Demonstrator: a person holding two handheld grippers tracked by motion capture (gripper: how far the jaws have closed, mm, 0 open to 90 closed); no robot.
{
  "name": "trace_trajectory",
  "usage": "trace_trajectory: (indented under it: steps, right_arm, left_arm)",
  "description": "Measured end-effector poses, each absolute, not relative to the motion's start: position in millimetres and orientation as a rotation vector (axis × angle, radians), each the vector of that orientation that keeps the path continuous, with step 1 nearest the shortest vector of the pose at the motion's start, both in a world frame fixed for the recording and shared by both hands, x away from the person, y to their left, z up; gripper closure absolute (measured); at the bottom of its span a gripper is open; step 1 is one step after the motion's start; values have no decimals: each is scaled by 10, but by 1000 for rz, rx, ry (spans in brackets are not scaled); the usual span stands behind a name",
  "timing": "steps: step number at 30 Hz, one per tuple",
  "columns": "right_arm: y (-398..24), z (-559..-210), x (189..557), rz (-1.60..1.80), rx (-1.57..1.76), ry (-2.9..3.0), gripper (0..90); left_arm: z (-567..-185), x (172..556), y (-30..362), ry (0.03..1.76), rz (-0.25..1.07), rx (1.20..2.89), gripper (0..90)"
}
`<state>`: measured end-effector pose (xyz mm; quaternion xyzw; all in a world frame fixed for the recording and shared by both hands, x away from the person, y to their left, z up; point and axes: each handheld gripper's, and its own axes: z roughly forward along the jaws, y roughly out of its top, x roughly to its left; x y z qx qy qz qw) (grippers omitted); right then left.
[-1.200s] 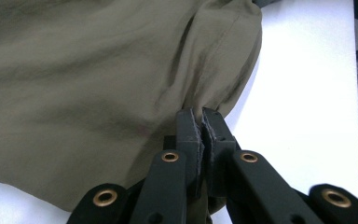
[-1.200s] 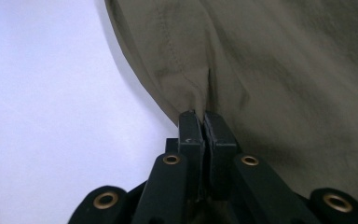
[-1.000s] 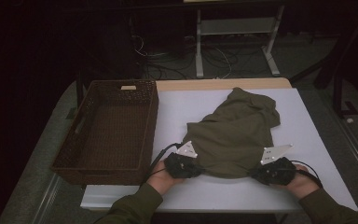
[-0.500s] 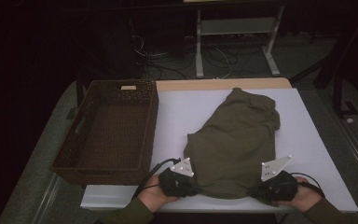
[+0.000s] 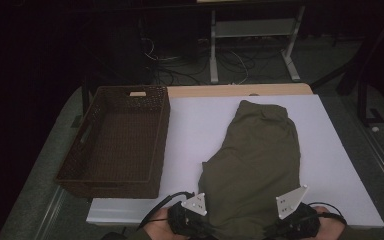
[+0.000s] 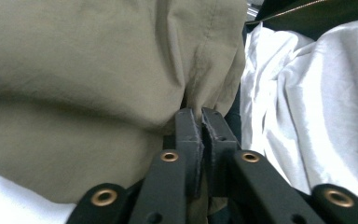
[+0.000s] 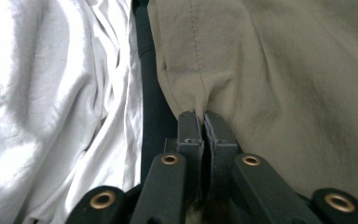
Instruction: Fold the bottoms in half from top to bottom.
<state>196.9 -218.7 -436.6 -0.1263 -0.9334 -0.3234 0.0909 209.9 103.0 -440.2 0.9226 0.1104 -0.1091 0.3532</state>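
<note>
High view: one olive-green garment [image 5: 257, 160], folded lengthwise, lying on the white-covered worktop [image 5: 200, 125], its far end toward the back edge, its near end drawn to the front edge between the two hands. One dark woven basket [image 5: 117, 145], rectangular, standing on the left part of the worktop, just beside the garment and apart from it. Left claw [image 5: 200, 224] at the near left corner of the garment, grey three-cornered plate on top, black cable looping off to the left. Right claw [image 5: 289, 224] at the near right corner, same plate, cable trailing right. Cables and a pale metal stand [image 5: 252, 45] on the dark floor beyond. Left gripper view: the left claw [image 6: 201, 113] with jaws drawn together, clamped on a pinch of the garment [image 6: 98, 70] at a stitched seam; the jaws have just been easing a little wider, cloth between them all the same; rumpled white cover [image 6: 307, 102] to the right of the fabric. Right gripper view: the right claw [image 7: 201, 115] likewise closed on a seamed edge of the garment [image 7: 284, 70], jaws having just eased slightly with the cloth pinched between; white cover [image 7: 56, 102] to the left, a dark gap between cover and garment.
</note>
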Motion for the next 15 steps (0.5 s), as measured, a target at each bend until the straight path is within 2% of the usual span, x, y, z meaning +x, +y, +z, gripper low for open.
trace_trajectory:
  steps: [5, 9, 15]
  right_arm:
    - [-2260, -4294, 2042, -1156, -489, -2760, 570]
    - [-2311, -4255, 2148, -1249, -588, -2775, 509]
    - [-2320, -4297, 2304, -1266, -710, -2826, 430]
  left_arm:
    - [-4328, 2211, 1063, 333, -240, 2274, 555]
    - [-4261, 2323, 1090, 373, -180, 2202, 434]
    - [-4250, 2507, 1120, 485, -74, 2146, 356]
